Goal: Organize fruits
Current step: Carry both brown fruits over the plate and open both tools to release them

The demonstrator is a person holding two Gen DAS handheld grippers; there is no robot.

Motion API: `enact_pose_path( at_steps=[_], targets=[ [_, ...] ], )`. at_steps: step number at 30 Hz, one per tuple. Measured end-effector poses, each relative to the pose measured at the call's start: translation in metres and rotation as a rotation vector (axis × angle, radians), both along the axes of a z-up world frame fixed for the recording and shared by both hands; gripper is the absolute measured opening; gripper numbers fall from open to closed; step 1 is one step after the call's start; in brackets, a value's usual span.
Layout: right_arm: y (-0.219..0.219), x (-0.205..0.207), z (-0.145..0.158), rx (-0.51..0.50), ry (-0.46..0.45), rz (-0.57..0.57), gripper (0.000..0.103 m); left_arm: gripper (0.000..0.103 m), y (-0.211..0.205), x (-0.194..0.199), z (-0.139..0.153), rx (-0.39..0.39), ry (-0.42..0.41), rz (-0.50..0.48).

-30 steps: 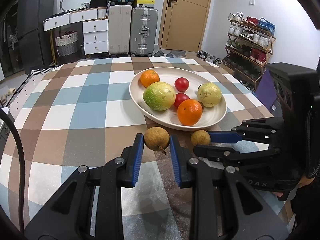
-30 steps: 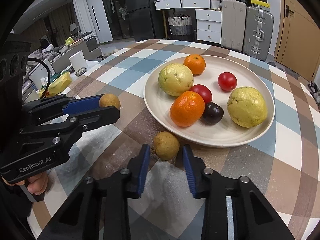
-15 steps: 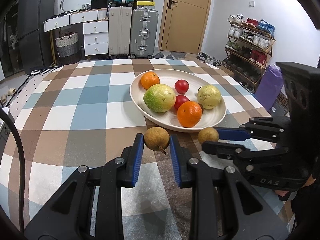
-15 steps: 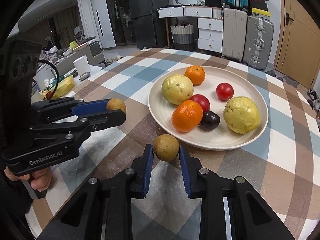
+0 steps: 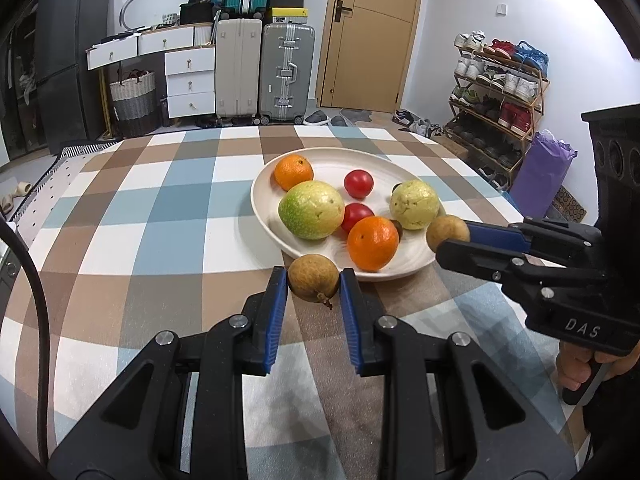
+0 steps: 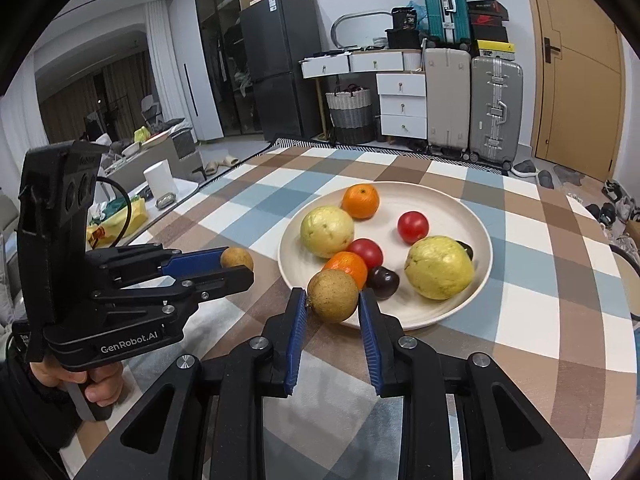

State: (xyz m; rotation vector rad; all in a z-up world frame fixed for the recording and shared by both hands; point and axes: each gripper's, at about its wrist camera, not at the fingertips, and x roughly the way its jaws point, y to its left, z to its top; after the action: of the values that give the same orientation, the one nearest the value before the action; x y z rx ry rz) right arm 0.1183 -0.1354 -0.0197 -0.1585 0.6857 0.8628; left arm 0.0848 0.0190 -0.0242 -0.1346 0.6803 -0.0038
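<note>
Each black plastic two-finger left gripper (image 5: 313,286) and right gripper (image 6: 332,305) had triangular cut-outs in its arms, round silver screws at the pivots, and ribbed blue pads (image 5: 276,316) lining its fingers. One body read "GenRobot.AI" in white, the other "DAS". A black cable (image 5: 34,312) curved beside the left one.

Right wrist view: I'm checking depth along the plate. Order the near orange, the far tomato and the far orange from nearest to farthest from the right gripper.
1. Near orange, at the plate's front, just behind the right gripper.
2. Far tomato, mid-plate, to the right.
3. Far orange, at the back rim.
</note>
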Motion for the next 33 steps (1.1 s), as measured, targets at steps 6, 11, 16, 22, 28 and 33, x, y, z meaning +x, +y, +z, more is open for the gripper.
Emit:
enact_pose_path(
  at_steps=[6, 11, 16, 22, 28, 33],
  targets=[
    [-0.012, 0.008, 0.002, 0.034, -0.006, -0.059, 0.027, 0.024, -0.002, 0.009, 0.004, 0.002, -0.019, -0.003],
    [-0.016, 0.016, -0.002, 0.033, 0.005, -0.093, 0.027, 0.024, -0.007, 0.023, 0.005, 0.012, -0.023, -0.021],
    [-0.018, 0.023, -0.006, 0.021, 0.013, -0.117, 0.027, 0.024, -0.012, 0.036, 0.002, 0.025, -0.014, -0.038],
    [-0.018, 0.029, -0.012, 0.006, 0.028, -0.132, 0.027, 0.024, -0.008, 0.04, -0.002, 0.007, -0.002, -0.033],
    [-0.017, 0.028, -0.012, -0.003, 0.027, -0.131, 0.027, 0.024, -0.008, 0.041, -0.003, 0.01, 0.0, -0.03],
    [-0.017, 0.03, -0.013, -0.007, 0.041, -0.135, 0.027, 0.024, -0.007, 0.041, -0.003, 0.01, 0.005, -0.029]
  ],
)
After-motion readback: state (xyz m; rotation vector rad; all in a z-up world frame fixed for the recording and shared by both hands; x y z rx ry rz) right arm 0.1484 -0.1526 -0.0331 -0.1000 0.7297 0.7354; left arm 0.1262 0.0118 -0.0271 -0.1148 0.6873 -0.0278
